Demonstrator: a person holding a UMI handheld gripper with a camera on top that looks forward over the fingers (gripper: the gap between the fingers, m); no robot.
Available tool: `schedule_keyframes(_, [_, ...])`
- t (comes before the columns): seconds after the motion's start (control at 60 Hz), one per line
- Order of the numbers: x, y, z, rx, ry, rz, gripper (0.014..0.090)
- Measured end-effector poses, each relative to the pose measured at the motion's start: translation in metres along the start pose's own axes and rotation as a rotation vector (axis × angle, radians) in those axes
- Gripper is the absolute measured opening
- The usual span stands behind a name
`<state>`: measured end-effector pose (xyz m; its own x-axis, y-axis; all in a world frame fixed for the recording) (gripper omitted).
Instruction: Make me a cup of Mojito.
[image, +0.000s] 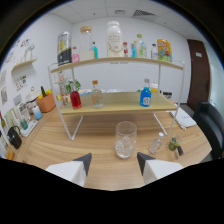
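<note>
The tongs (114, 162) are wide open and hold nothing; a glass (125, 139) with ice stands on the table (55, 140) just ahead of them; far behind, a shelf (120, 102) holds a red bottle (75, 97), a clear bottle (97, 95) and a blue bottle (145, 94).

The tool (114, 162) hangs level, fingers spread, gripping nothing.

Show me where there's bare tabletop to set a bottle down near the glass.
Bare wood lies left of the glass, out from the rack leg, and in the strip between glass and open gripper. Right of the glass is crowded: a small bottle and dark items. The lower shelf has gaps between the red, clear and blue bottles.
</note>
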<state>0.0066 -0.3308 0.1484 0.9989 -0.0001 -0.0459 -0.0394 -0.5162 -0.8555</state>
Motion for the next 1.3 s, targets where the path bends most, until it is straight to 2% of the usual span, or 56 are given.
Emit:
schedule_keyframes(0.083, [-0.027, -0.04, -0.01, 0.048, -0.02, 0.004, 0.0853])
schedule_keyframes(0.283, [-0.098, -0.165, -0.034, 0.232, -0.069, -0.046, 0.0853])
schedule_keyframes(0.433, [-0.145, -0.239, -0.038, 0.349, -0.103, -0.053, 0.0861])
schedule_keyframes(0.6, [-0.175, -0.286, -0.006, 0.37, -0.115, -0.039, 0.0861])
schedule_keyframes(0.867, [-0.183, -0.329, 0.054, 0.364, -0.065, -0.04, 0.0846])
schedule_keyframes(0.983, [-0.179, -0.334, 0.067, 0.352, -0.019, -0.059, 0.0701])
schedule_keyframes(1.083, [-0.173, -0.339, 0.068, 0.373, 0.022, -0.054, 0.0534])
schedule_keyframes(1.3, [-0.178, -0.337, 0.064, 0.366, -0.03, -0.061, 0.0508])
